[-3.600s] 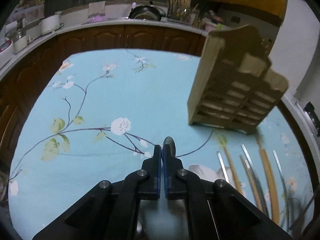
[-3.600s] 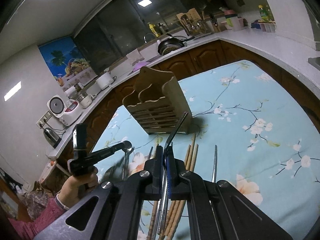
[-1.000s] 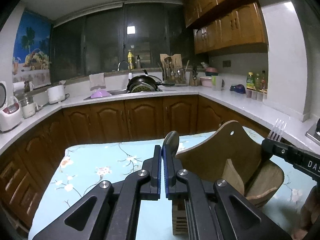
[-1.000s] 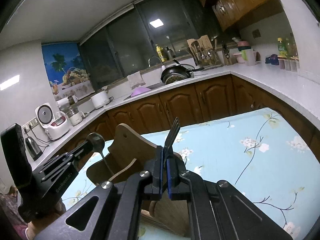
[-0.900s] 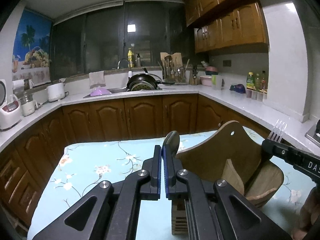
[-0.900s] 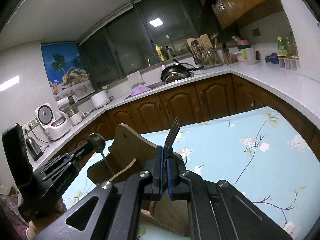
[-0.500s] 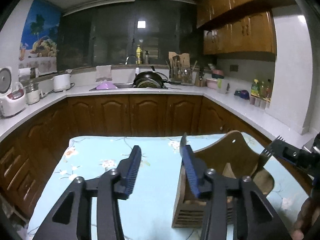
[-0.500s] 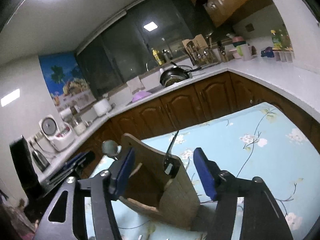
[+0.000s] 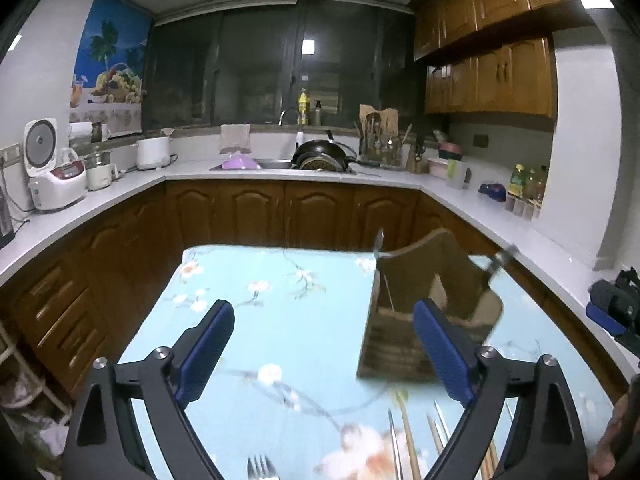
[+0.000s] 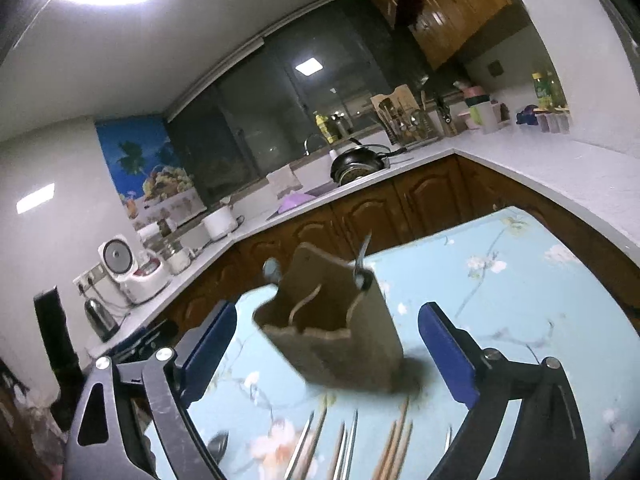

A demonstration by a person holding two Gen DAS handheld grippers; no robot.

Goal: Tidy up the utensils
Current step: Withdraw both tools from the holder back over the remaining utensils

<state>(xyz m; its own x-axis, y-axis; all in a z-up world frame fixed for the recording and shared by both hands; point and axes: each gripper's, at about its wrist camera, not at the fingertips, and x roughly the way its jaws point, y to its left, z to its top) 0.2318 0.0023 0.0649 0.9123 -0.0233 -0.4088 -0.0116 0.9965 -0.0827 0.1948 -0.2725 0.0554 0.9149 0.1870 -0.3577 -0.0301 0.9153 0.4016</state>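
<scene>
Both tongs stand wide apart and grip nothing. The left tongs (image 9: 324,344) hover over the tabletop covered in a light blue cloth printed with white blossoms and thin branches (image 9: 280,320), their blue-padded fingers (image 9: 206,348) spread to either side of bare cloth. Just beyond the right-hand finger stands the brown wooden utensil holder with slatted front and scalloped dividers (image 9: 404,320), upright on the cloth; a metal handle (image 9: 378,240) sticks up from its near corner and a second utensil, blurred, leans out of its far side (image 9: 498,264). In the right wrist view the right tongs (image 10: 328,336) frame that same holder (image 10: 332,340) between their open fingers without touching it; a round spoon bowl (image 10: 271,269) pokes up at the holder's left rear and a slim metal piece (image 10: 362,258) rises at its right rear. On the cloth in front of the holder lie loose pieces side by side: wooden chopsticks (image 10: 394,436), thin metal utensils (image 10: 350,444) and a silver fork (image 9: 259,469) at the lower edge of the left view. Part of the right tongs shows at the far right edge of the left view.
</scene>
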